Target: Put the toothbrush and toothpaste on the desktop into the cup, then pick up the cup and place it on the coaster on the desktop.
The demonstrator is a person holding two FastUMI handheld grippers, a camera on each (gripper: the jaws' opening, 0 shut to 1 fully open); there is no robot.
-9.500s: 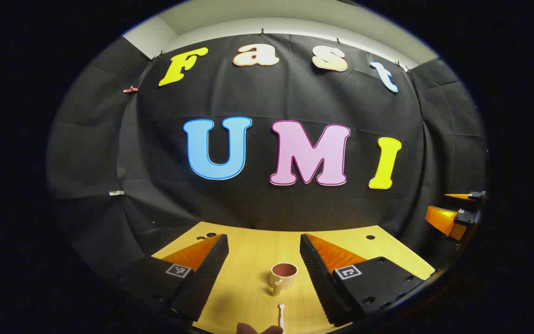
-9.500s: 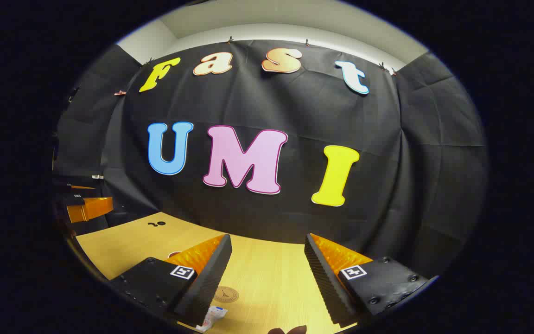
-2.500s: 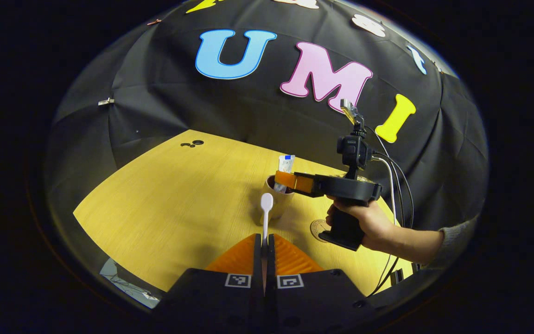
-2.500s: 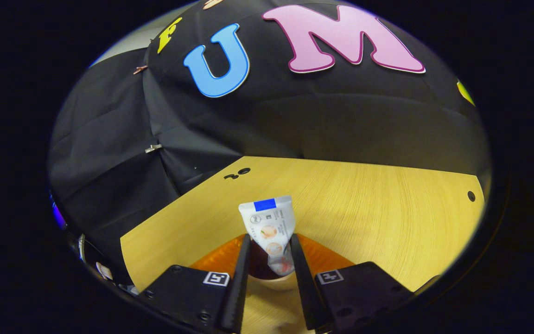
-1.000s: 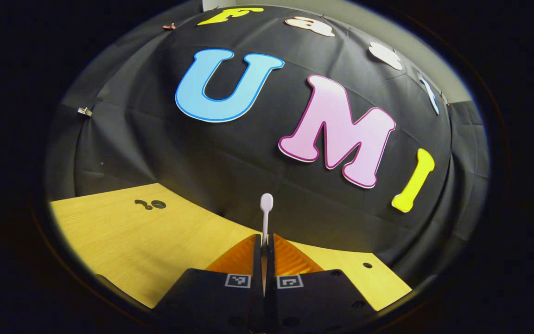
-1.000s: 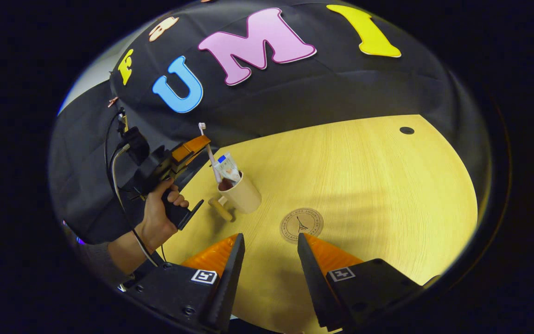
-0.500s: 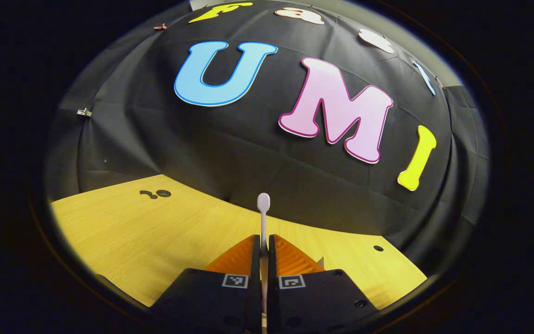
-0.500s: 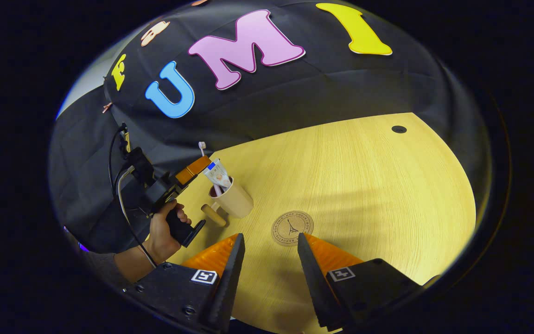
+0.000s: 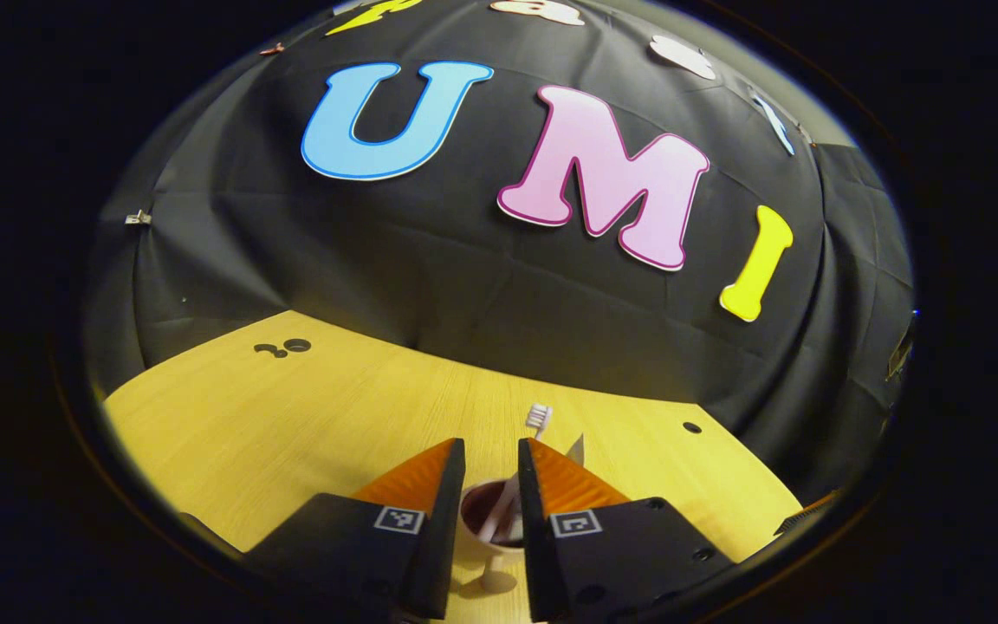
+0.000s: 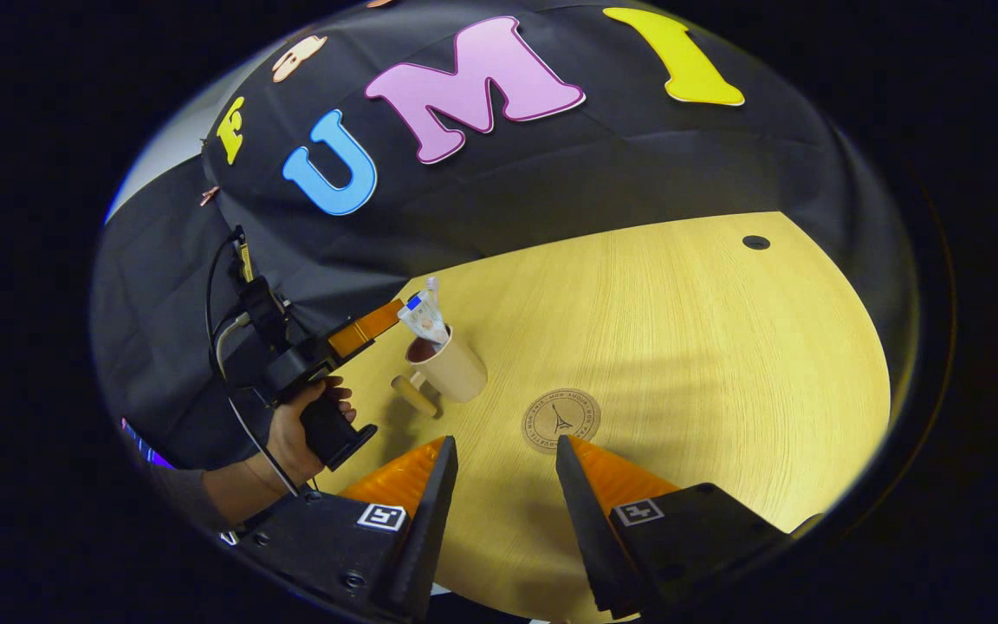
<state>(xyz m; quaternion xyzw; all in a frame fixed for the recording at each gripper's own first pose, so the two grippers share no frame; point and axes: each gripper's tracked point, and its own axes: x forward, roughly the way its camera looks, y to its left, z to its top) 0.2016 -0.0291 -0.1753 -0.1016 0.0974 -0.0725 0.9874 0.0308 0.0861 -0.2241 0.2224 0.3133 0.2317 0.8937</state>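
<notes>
Wooden desktop (image 10: 681, 347) bears cup (image 10: 456, 368) near coaster (image 10: 561, 421).

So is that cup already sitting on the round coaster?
No, in the right gripper view the cup stands on the bare desktop, apart from the coaster, which has nothing on it.

Desktop (image 10: 681, 347): pale wood-grain finish, fine parallel lines, smooth, soft sheen. Booth wall: black cloth, matt, creased and seamed.

Cup (image 10: 451, 368): cream outside, smooth, matt to satin; inner wall dark reddish-brown (image 9: 486, 511). Material cannot be told.

Toothbrush (image 9: 536, 419): white plastic look, pale bristles at head. Toothpaste (image 10: 424, 319): white tube, slightly glossy, crinkled.

Coaster (image 10: 560, 420): tan disc, flat, matt, dark printed ring and emblem.

Left gripper (image 9: 490, 485), right gripper (image 10: 503, 485): 2 fingers each, translucent orange ribbed plastic backs, black ridged rubbery pads, matt black bodies with screws.
</notes>
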